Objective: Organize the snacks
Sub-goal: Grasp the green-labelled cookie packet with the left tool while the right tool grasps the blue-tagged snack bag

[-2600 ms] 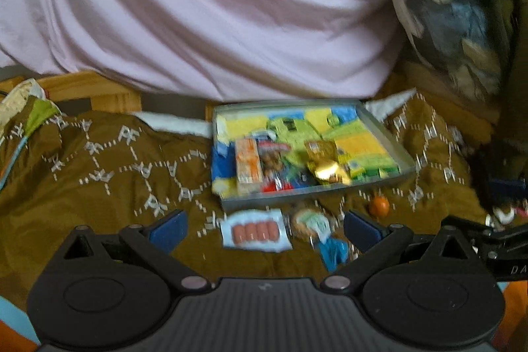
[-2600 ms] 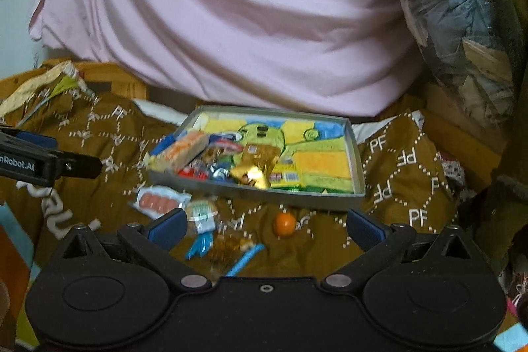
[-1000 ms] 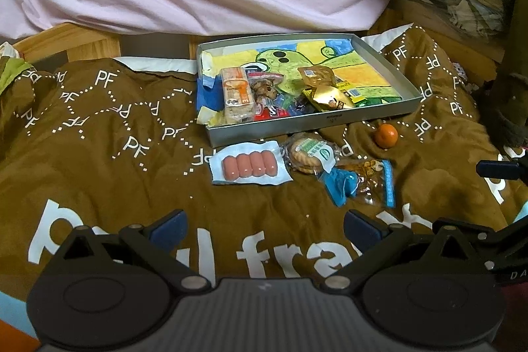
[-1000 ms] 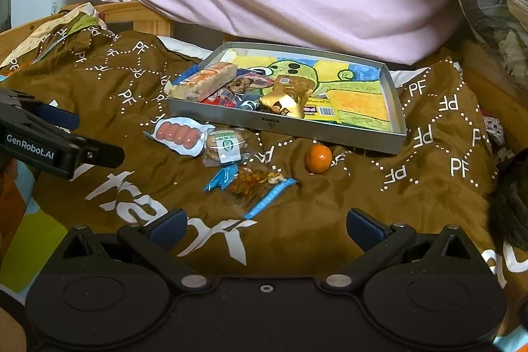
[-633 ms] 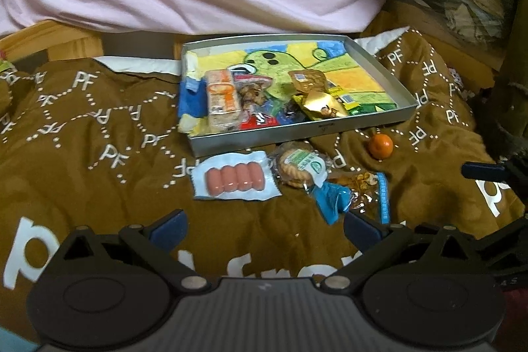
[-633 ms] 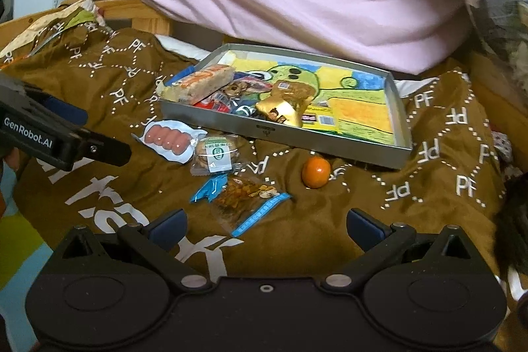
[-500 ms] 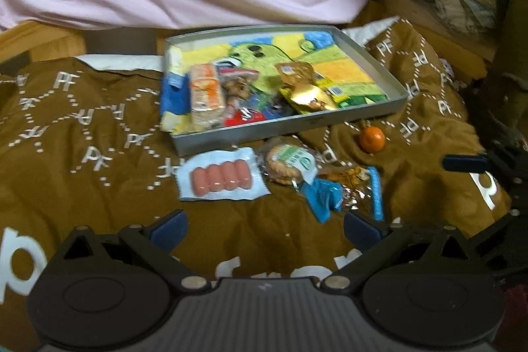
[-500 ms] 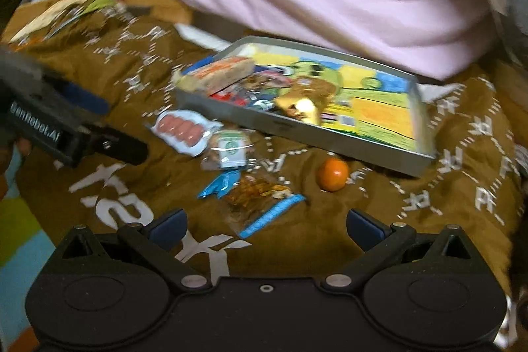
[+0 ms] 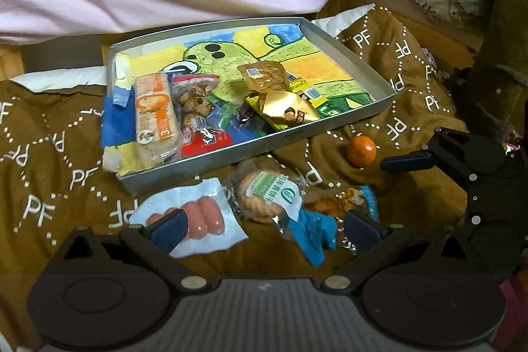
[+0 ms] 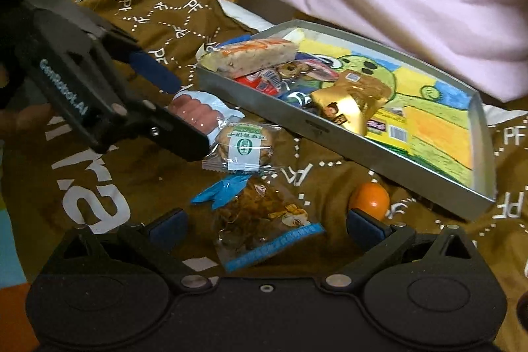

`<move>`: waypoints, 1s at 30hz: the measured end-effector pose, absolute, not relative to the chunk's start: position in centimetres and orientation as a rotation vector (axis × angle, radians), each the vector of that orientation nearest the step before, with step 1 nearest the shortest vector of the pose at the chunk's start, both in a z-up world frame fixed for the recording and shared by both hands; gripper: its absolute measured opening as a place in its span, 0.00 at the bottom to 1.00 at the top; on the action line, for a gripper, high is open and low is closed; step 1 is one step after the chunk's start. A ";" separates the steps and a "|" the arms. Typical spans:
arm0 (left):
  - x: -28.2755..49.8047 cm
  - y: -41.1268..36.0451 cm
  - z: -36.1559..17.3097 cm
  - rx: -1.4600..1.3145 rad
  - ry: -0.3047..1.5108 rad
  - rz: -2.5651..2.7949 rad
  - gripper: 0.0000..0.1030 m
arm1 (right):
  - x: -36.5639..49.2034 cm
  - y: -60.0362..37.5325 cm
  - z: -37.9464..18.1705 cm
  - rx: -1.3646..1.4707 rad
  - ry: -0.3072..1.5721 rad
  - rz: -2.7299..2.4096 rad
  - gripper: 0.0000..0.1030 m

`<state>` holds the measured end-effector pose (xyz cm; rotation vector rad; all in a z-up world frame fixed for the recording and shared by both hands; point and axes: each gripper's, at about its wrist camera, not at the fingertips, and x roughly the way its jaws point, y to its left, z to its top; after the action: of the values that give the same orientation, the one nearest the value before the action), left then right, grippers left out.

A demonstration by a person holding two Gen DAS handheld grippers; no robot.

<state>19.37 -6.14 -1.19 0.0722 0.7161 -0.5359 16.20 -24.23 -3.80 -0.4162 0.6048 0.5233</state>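
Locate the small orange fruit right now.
The orange fruit lies on the brown blanket, just outside the near right corner of the metal tray, right of the nut packet.

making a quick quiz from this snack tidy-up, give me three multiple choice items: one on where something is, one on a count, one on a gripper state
1. Where is the orange fruit?
A. inside the tray
B. on the brown blanket outside the tray
C. held in a gripper

2. How many wrapped snacks lie on the blanket outside the tray?
A. one
B. three
C. six

3. How are the left gripper fingers set?
A. spread open
C. shut on the fruit
B. shut on the tray rim

Answers: 1 B, it sits on the blanket by the tray wall. 2 B, sausage pack, round biscuit, blue-edged packet. 3 A, a wide gap shows, nothing gripped.
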 end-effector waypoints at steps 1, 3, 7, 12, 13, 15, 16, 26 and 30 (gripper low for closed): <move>19.6 -6.1 -1.3 0.076 0.716 -0.537 1.00 | 16.4 -24.3 -3.9 -0.410 0.609 0.533 0.99; 20.1 -6.1 -1.6 0.077 0.714 -0.540 1.00 | 16.8 -24.1 -4.2 -0.406 0.622 0.552 0.99; 20.8 -6.3 -2.0 0.071 0.700 -0.562 1.00 | 17.5 -23.7 -4.6 -0.420 0.634 0.595 0.99; 21.3 -7.2 -2.4 0.110 0.674 -0.627 1.00 | 18.4 -23.2 -4.7 -0.433 0.624 0.664 0.98; 21.5 -7.2 -2.5 0.103 0.671 -0.628 0.99 | 18.6 -23.1 -4.7 -0.441 0.631 0.676 0.97; 21.9 -7.2 -2.5 0.078 0.672 -0.628 0.99 | 19.1 -23.1 -4.9 -0.438 0.641 0.688 0.95; 22.1 -7.2 -2.5 0.066 0.674 -0.629 0.99 | 19.3 -23.2 -4.9 -0.426 0.649 0.692 0.93; 23.4 -7.5 -3.2 0.064 0.712 -0.644 0.86 | 19.1 -23.8 -5.1 -0.415 0.679 0.695 0.79; 23.4 -7.7 -3.4 0.084 0.720 -0.660 0.86 | 18.2 -24.1 -4.9 -0.421 0.684 0.683 0.77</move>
<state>23.41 -7.68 -3.44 0.0841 0.7205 -0.6602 18.24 -24.08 -4.92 -0.4212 0.6838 0.6826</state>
